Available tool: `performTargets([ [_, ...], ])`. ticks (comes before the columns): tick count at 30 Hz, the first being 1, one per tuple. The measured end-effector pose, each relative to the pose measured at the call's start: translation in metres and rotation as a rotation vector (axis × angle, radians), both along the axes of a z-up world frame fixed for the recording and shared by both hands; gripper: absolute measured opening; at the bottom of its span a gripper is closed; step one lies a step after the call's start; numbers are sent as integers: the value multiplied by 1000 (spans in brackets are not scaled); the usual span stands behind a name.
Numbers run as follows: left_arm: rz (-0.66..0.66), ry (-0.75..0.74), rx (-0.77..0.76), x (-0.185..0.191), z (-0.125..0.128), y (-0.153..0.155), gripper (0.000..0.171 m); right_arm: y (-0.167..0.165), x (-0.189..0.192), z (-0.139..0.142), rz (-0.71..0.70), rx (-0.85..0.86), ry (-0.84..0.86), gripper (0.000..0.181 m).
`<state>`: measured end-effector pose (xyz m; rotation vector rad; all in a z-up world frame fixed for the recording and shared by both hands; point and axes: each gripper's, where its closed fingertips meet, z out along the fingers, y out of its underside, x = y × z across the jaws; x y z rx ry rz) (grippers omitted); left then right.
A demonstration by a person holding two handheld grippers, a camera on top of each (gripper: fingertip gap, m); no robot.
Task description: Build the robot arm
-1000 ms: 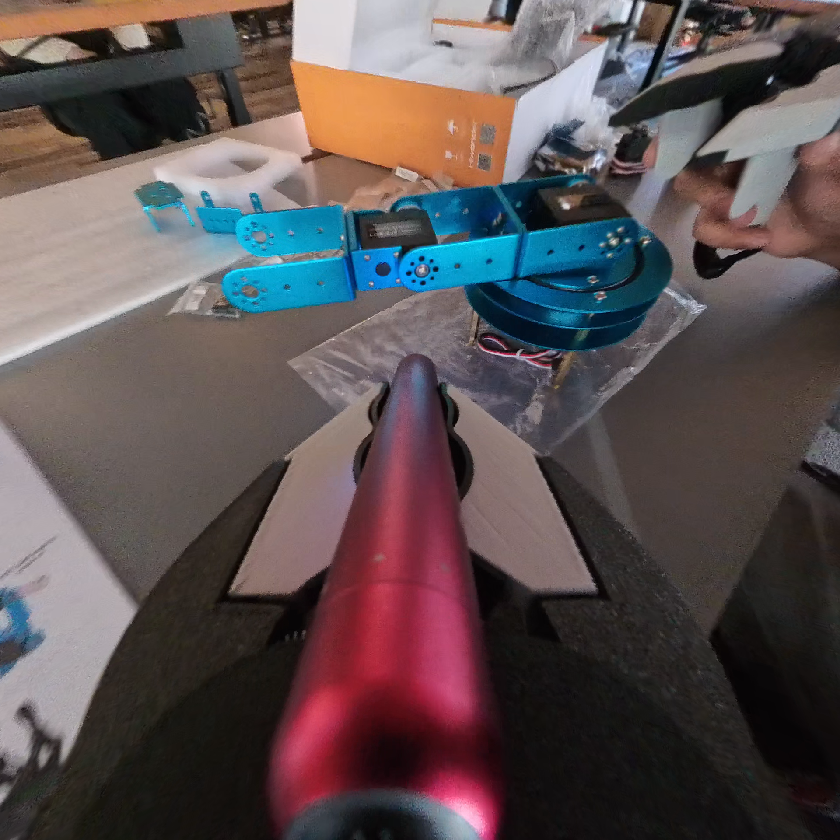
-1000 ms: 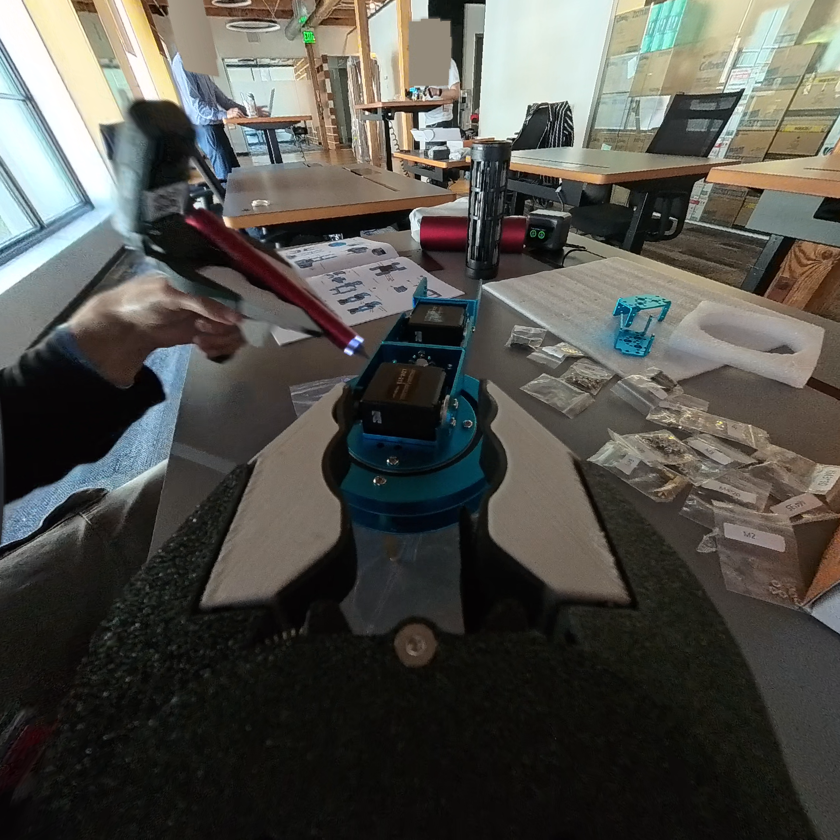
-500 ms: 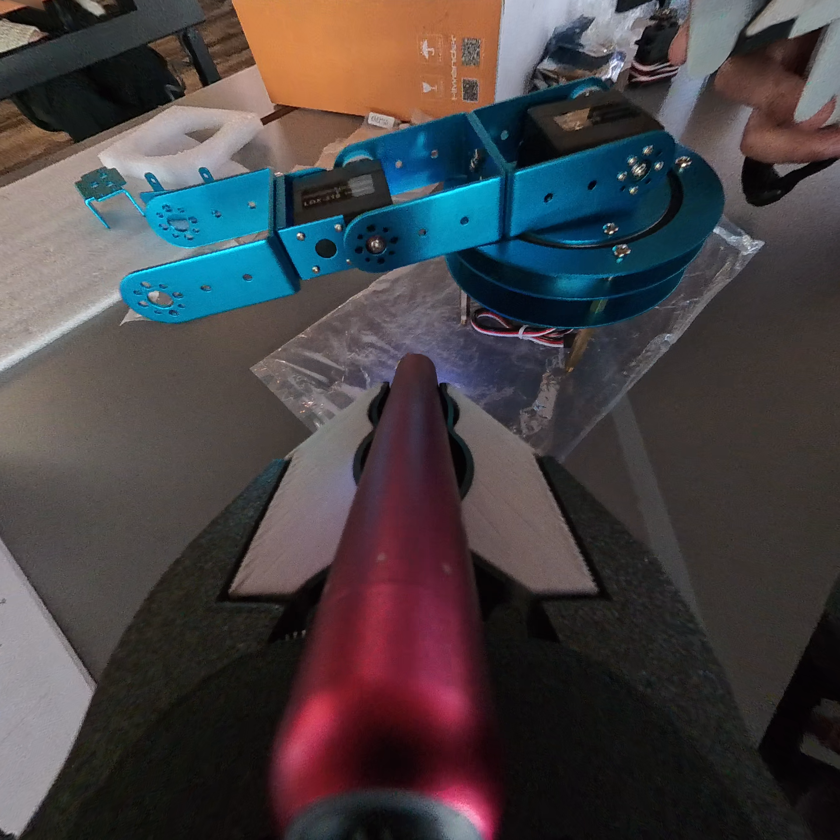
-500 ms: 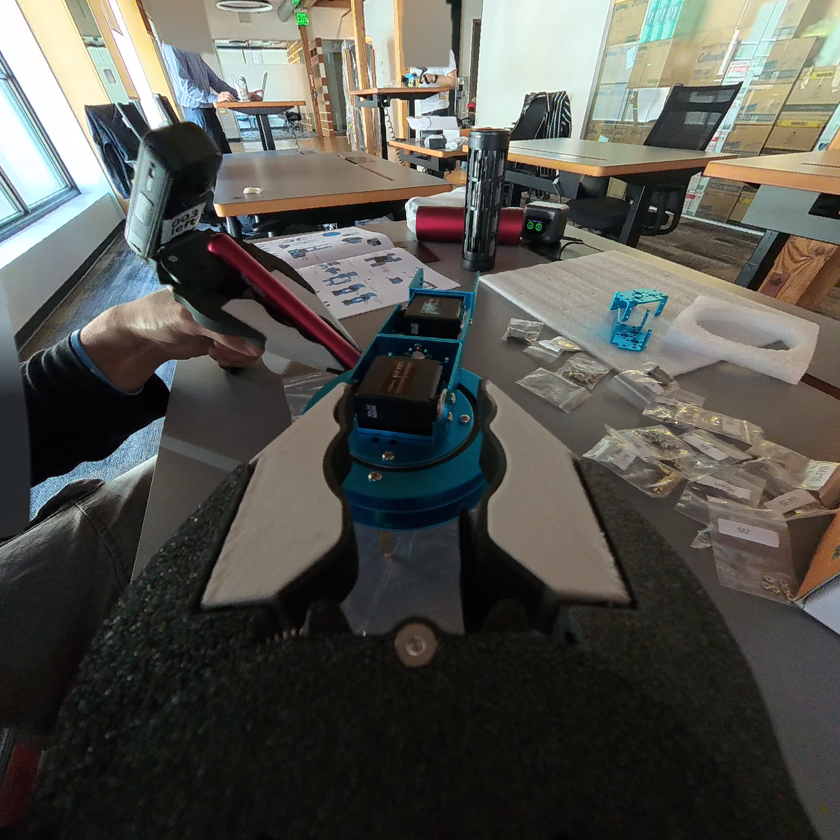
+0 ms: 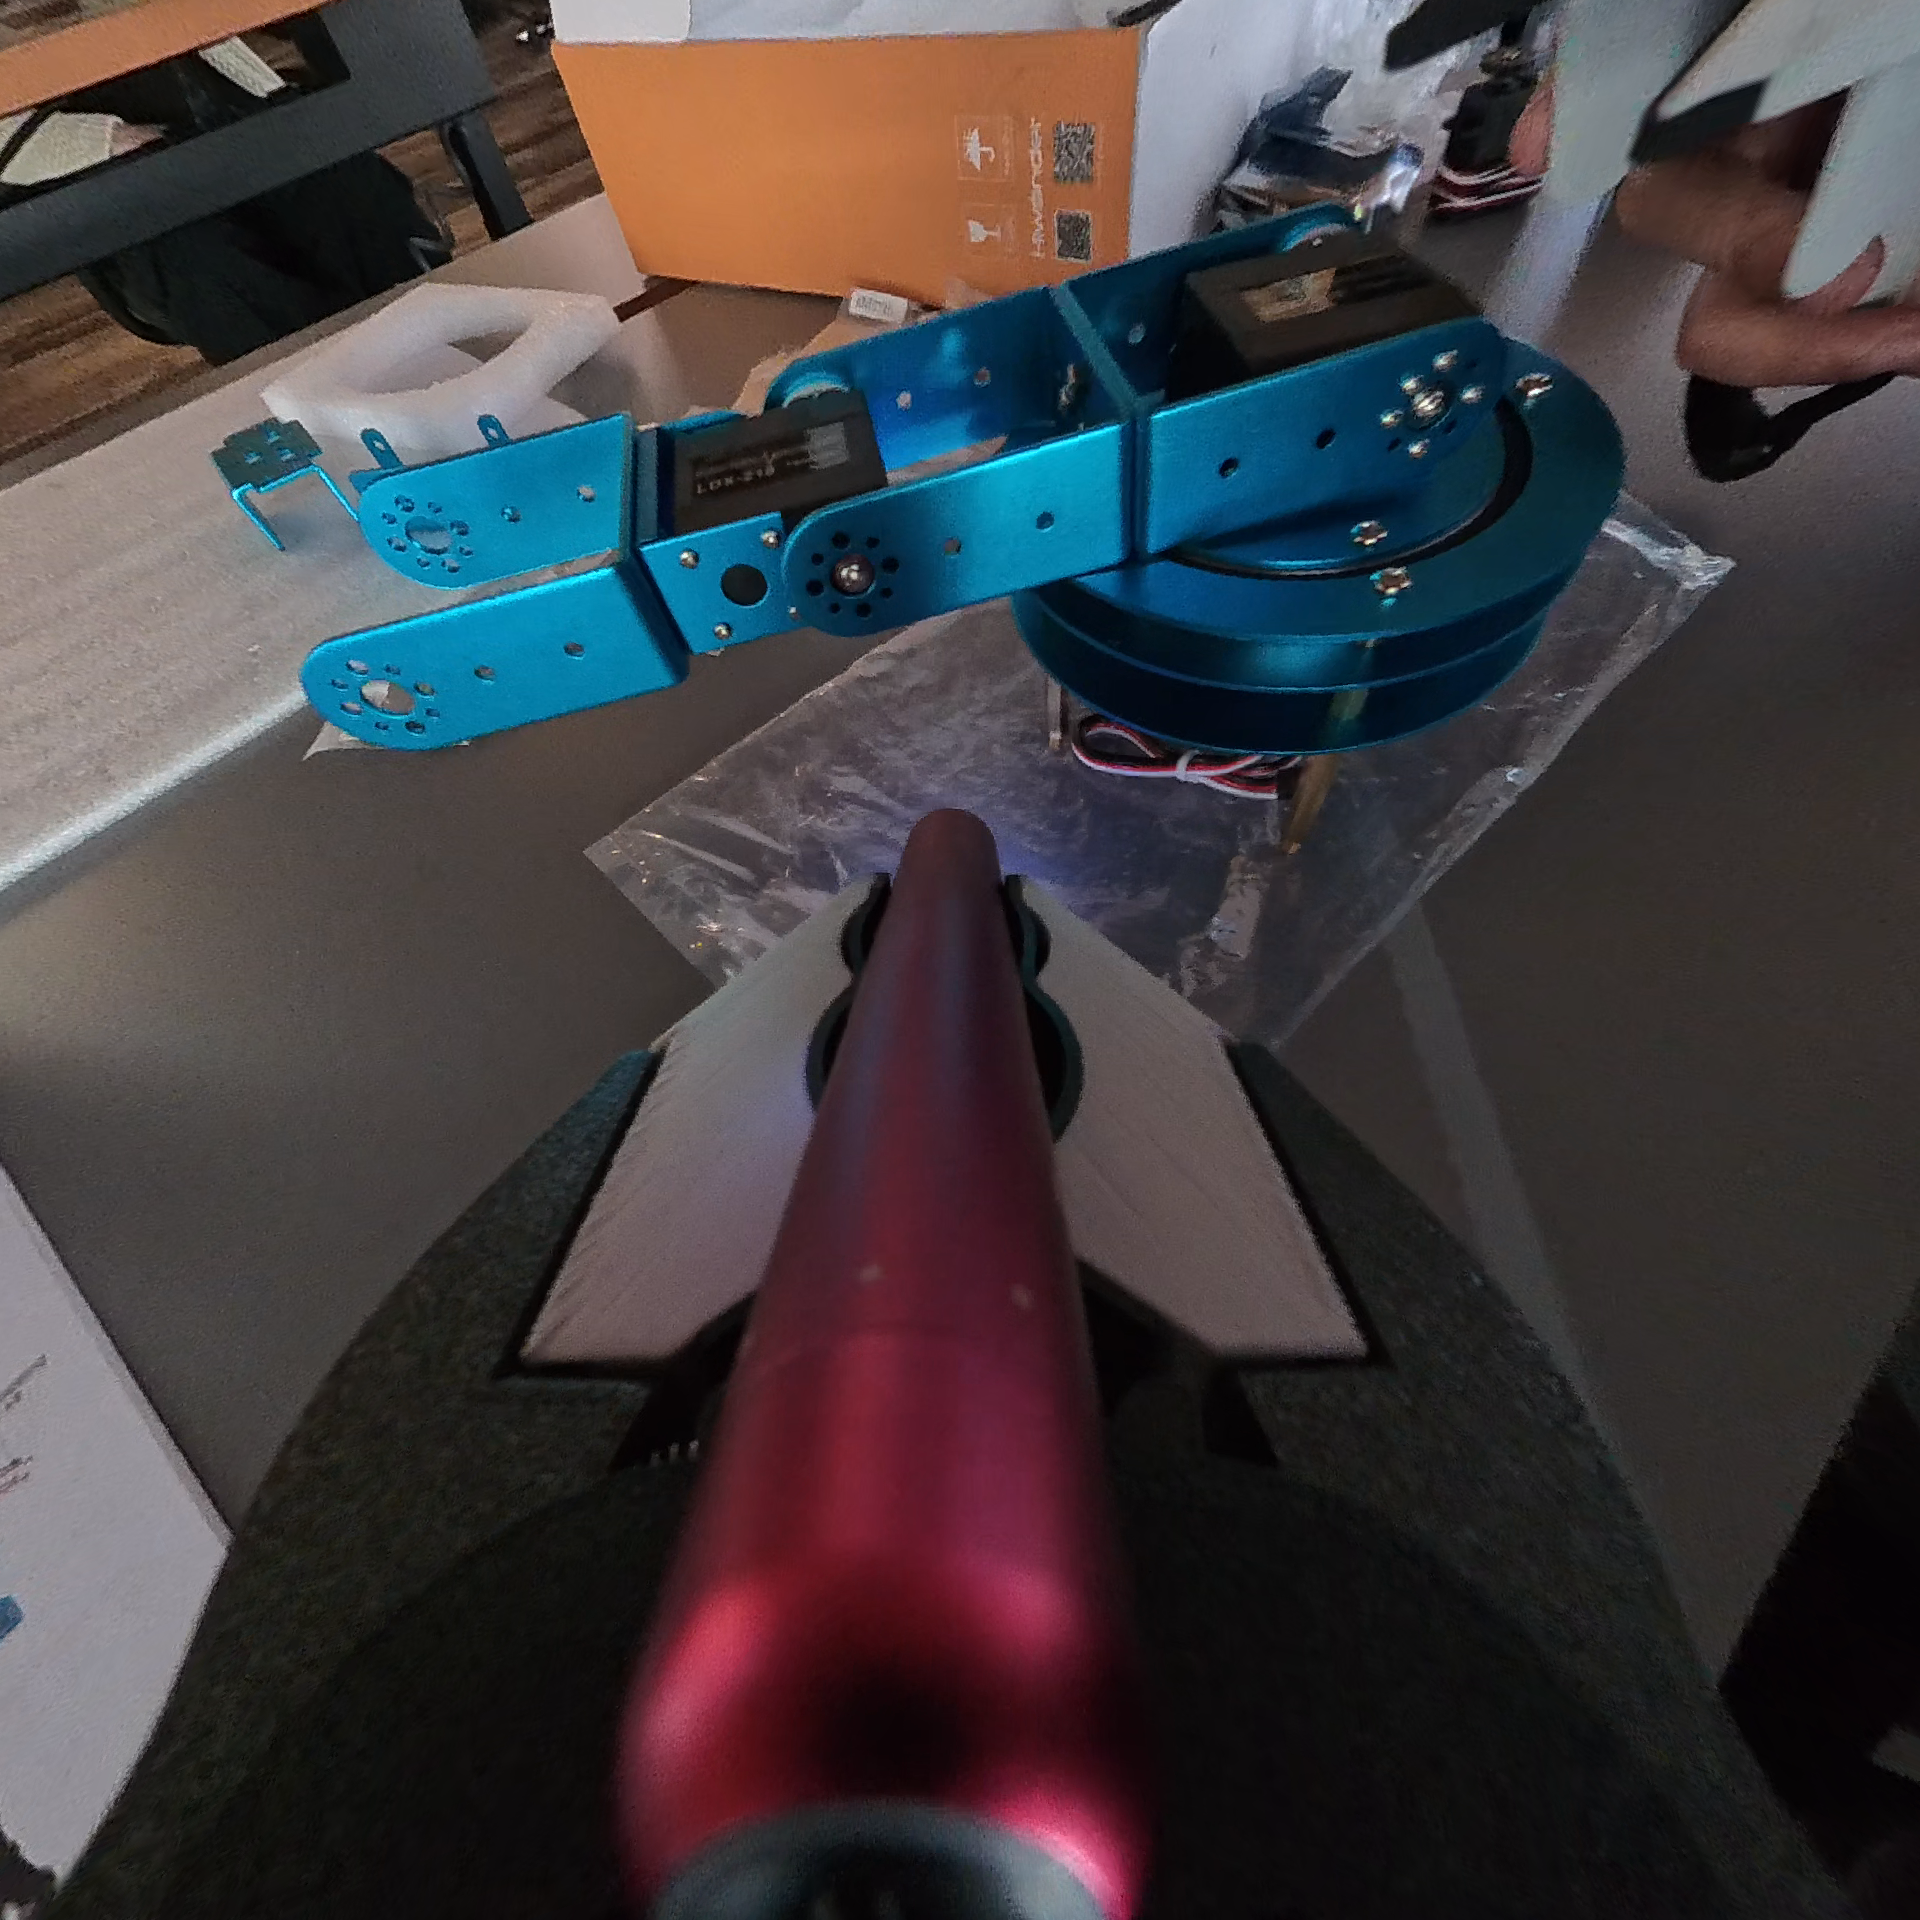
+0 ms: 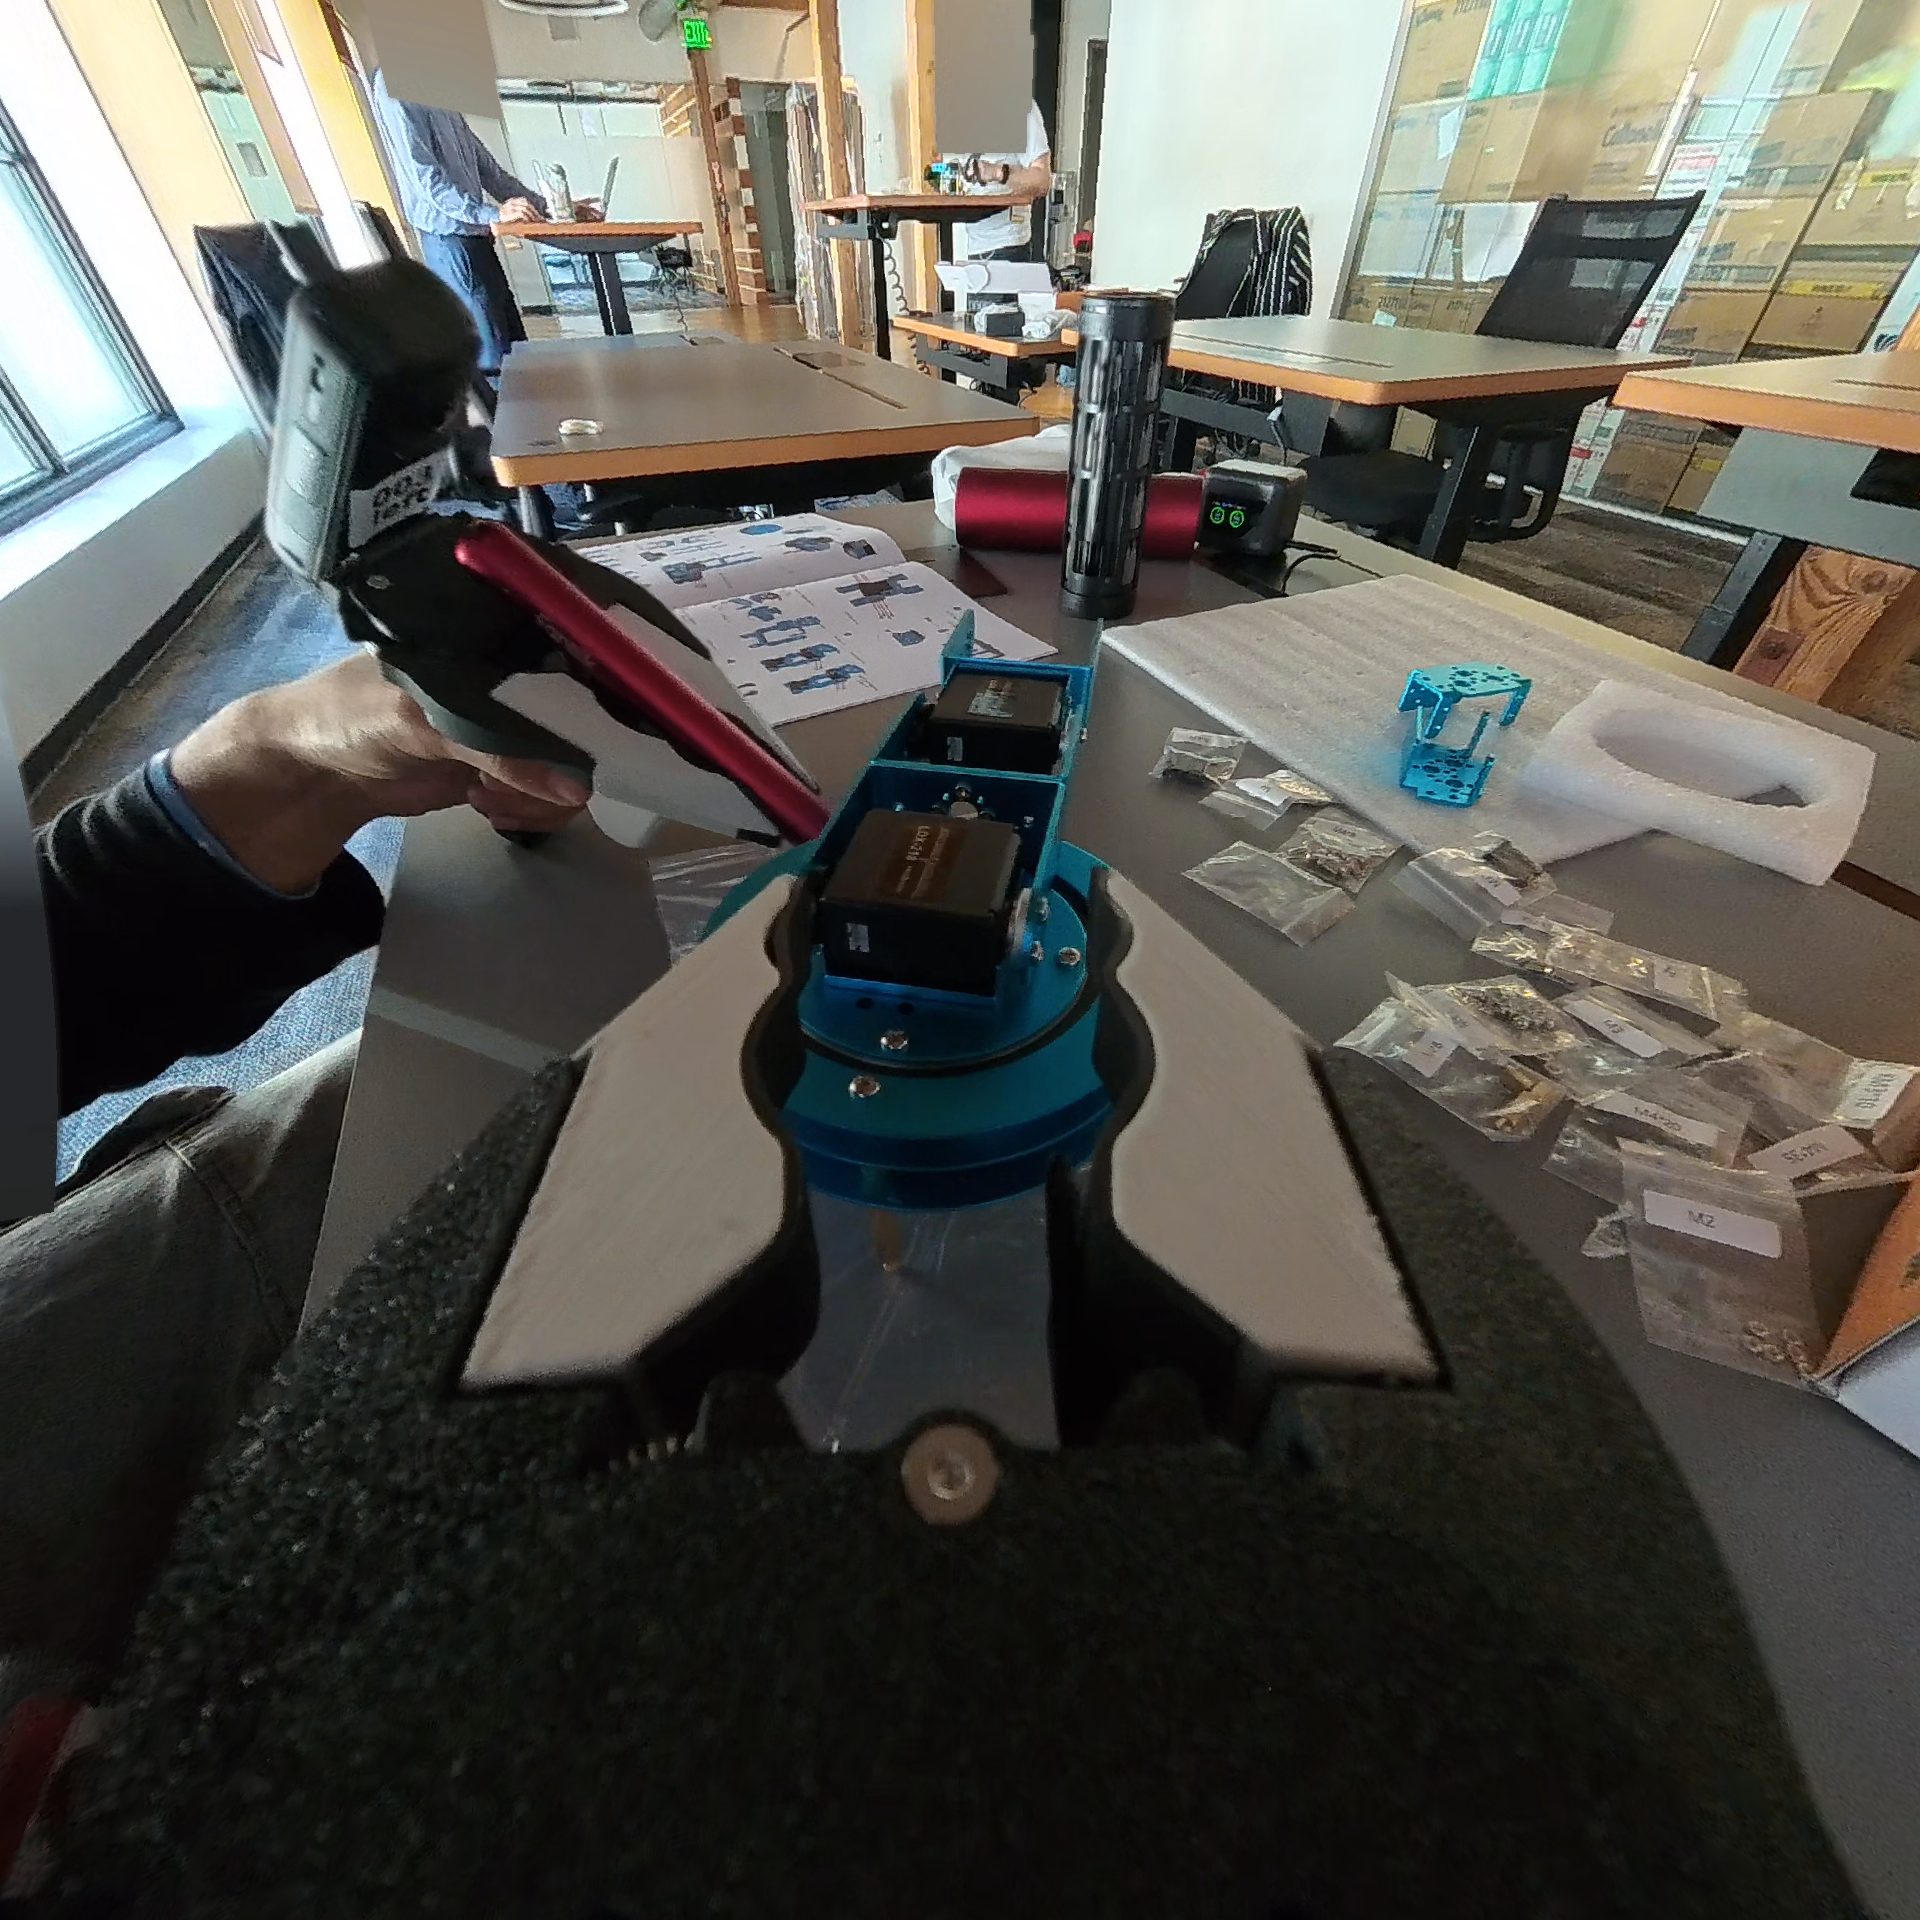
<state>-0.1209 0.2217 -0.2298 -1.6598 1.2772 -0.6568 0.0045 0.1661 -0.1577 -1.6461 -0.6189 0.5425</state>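
Observation:
My left gripper (image 5: 940, 904) is shut on a red powered screwdriver (image 5: 914, 1247), which points at a blue metal robot arm (image 5: 935, 520) on a round blue base (image 5: 1351, 644). The arm lies stretched out over the grey table and carries two black servos (image 6: 914, 894). In the right wrist view the screwdriver (image 6: 644, 675) slants down to the left side of the arm's bracket; its tip is hidden there. My right gripper (image 6: 940, 904) is open and empty, close behind the base (image 6: 935, 1122), which shows between its fingers. A hand (image 5: 1766, 260) holds it.
A clear plastic sheet (image 5: 831, 810) lies under the base. Several small bags of screws (image 6: 1558, 1039) lie to the right, with a small blue bracket (image 6: 1455, 727) and white foam (image 6: 1704, 769). An open manual (image 6: 810, 603), a black cylinder (image 6: 1117, 447) and an orange box (image 5: 831, 135) stand around.
My left gripper has brought the screwdriver down and closer to the blue arm; its tip now sits at the bracket's side. My right gripper stays behind the base.

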Motion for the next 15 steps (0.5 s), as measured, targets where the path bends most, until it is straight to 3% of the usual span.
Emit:
performTargets([
  [1,-4,-12,1,-1,2,-3,20,-1,-1,0,0,7,-10,52],
  [6,-64,-131,4,-13,25,-32,20,-16,-22,0,87,83,-99,42],
  [11,-106,-340,-45,-21,57,-44,20,-44,-68,-6,333,59,-175,22],
  [15,-190,-571,-125,-26,91,-54,20,-33,-84,0,357,29,-272,33],
])
